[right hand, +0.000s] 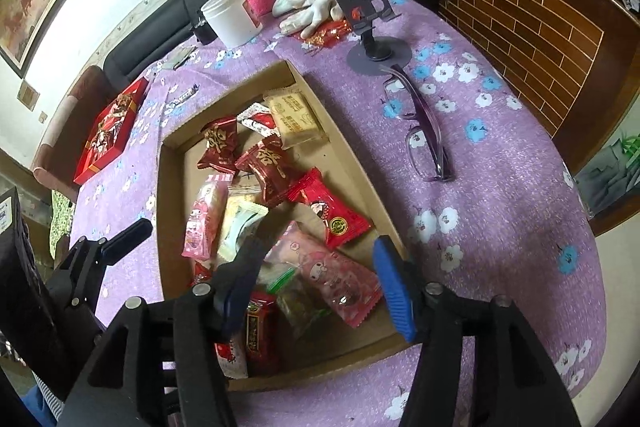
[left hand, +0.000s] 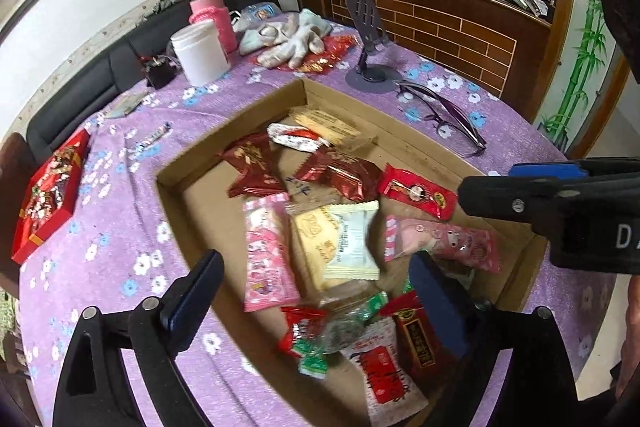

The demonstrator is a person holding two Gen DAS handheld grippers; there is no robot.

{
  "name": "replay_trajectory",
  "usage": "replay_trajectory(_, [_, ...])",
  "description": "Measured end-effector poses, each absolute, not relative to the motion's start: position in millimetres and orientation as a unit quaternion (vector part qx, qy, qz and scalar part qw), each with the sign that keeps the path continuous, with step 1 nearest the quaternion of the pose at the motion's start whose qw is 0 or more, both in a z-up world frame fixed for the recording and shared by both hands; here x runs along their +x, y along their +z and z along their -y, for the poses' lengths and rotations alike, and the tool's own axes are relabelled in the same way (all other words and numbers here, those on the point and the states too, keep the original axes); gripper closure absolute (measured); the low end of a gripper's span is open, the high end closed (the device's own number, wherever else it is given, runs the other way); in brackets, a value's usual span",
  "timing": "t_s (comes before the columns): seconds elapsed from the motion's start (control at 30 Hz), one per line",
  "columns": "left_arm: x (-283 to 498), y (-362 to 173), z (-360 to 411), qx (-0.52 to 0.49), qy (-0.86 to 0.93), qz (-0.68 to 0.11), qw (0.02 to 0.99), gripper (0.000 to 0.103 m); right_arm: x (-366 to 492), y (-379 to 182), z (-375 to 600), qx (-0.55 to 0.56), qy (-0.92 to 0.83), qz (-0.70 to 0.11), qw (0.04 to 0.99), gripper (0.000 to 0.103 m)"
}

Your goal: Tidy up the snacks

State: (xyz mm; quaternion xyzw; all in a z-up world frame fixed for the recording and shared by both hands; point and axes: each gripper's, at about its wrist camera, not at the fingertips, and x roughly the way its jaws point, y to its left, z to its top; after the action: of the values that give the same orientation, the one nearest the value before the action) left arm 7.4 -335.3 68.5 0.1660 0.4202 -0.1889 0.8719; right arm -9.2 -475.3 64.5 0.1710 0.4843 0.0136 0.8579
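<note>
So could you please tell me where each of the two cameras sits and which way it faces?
Left wrist: on the left gripper, above the cardboard box, facing the wall; own open fingers show, and the right gripper.
Right wrist: on the right gripper, open, over the box's near end; the left gripper shows at left.
Shared: box, purple glasses, white jar.

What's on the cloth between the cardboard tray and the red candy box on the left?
One small wrapped candy lies on the purple cloth between the tray and the red box; otherwise bare. The right wrist view shows it best.

Both views steeply above snack box [left hand: 224, 147]
</note>
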Motion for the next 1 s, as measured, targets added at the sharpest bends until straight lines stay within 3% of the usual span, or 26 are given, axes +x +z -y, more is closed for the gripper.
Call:
replay_trajectory(0.23, [1.7, 72.8, 320.9, 0.181, -0.176, -0.412, 0.875, 0.001, -21.6, 73.0, 469.4, 0.162, 0.002, -0.475, 0.865, 0.033])
replay_trajectory(1.0, [-12.1, 94.2, 232.3, 0.173, -0.126, -0.407, 0.888, 0.001, -66.9, 81.2, 416.9, 0.103, -0.019, -0.461, 0.881, 0.027])
